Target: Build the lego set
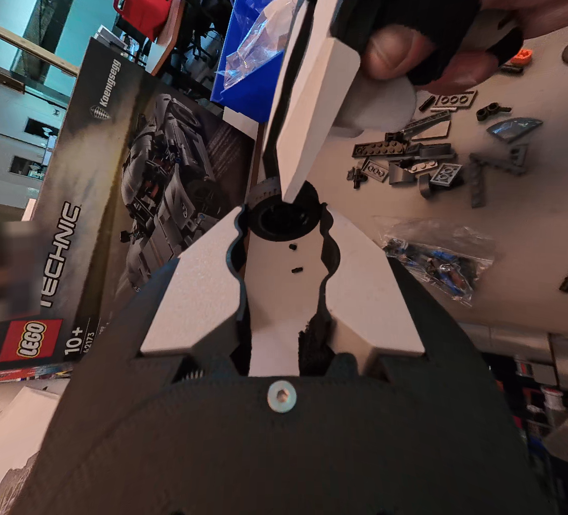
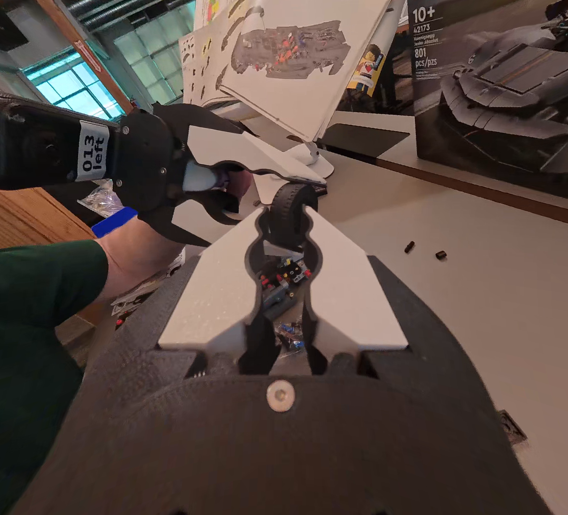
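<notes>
A black tyre (image 1: 282,220) is held between both grippers above the white table (image 1: 399,239). My left gripper (image 1: 284,211) is shut on the tyre's two sides. The right gripper's fingers (image 1: 310,100) come down from above, with the tip on the tyre's rim. In the right wrist view my right gripper (image 2: 285,209) is shut on the tyre (image 2: 289,202). The left gripper's upper finger (image 2: 261,156) lies over the tyre. A partly built grey assembly (image 2: 282,282) with red and yellow pins lies on the table below, seen between my right fingers.
Two small black pins (image 1: 293,246) (image 2: 409,246) lie on the table. Several loose grey parts (image 1: 430,156) and a clear bag of parts (image 1: 436,263) lie to the right. The set's box (image 2: 491,70), an open instruction booklet (image 2: 292,54) and a blue bin (image 1: 246,54) stand behind.
</notes>
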Motion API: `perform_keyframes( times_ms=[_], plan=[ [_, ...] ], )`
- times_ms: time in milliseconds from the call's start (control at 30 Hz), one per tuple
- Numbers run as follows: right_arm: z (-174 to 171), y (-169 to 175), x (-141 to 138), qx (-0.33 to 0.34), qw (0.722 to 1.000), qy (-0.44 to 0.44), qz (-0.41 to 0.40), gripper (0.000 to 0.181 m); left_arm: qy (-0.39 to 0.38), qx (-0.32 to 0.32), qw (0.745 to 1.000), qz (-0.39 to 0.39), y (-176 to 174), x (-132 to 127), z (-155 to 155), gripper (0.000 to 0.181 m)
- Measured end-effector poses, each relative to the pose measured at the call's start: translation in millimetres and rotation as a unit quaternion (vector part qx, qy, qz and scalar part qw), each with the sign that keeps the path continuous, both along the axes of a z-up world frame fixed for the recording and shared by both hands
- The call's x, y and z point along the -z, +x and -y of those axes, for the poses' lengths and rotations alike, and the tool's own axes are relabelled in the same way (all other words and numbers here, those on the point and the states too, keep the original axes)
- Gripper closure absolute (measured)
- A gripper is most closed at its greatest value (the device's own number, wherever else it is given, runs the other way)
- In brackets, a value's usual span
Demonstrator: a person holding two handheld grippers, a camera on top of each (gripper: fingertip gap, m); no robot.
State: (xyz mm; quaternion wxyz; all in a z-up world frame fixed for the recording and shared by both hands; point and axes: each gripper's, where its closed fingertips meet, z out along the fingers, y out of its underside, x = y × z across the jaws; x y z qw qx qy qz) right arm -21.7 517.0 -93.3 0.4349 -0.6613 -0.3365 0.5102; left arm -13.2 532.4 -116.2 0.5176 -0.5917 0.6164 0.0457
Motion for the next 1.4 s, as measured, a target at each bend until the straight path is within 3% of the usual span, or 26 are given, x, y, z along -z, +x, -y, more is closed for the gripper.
perform_keyframes(
  times_ms=[200,300,367,600,667,833,900,1033,1100,1333,1400],
  plan=[
    [1,-2,3,-0.008,1.000,-0.005,0.006,0.164,-0.015,0.006,1.000,-0.009,-3,4,1,0.136],
    [7,-1,-2,-0.040,0.999,-0.023,-0.011,0.146,-0.045,0.030,0.998,0.023,-1,0,6,0.136],
    [4,2,-6,-0.049,0.997,-0.040,-0.042,0.143,-0.085,0.082,0.991,0.061,5,-3,19,0.136],
    [29,-5,-8,-0.196,0.960,-0.155,-0.129,0.125,-0.107,0.162,0.972,0.131,14,-22,41,0.136],
    [33,-5,-11,-0.213,0.954,-0.154,-0.145,0.137,-0.104,0.162,0.973,0.129,13,-22,40,0.136],
    [30,-6,-7,-0.196,0.965,-0.122,-0.120,0.138,-0.117,0.160,0.973,0.119,10,-18,40,0.135],
    [18,-5,-1,-0.165,0.972,-0.127,-0.112,0.138,-0.139,0.134,0.975,0.110,1,-15,31,0.126],
    [7,-3,22,-0.137,0.979,-0.130,-0.074,0.138,-0.253,0.033,0.966,0.030,-37,33,3,0.119],
    [3,-3,32,-0.129,0.980,-0.137,-0.060,0.139,-0.327,0.003,0.945,0.000,-49,61,1,0.122],
    [4,-10,54,-0.124,0.982,-0.142,-0.021,0.139,-0.403,-0.084,0.907,-0.091,-79,126,-11,0.135],
    [4,-12,61,-0.121,0.983,-0.141,-0.007,0.138,-0.407,-0.089,0.904,-0.095,-81,130,-12,0.151]
  ],
)
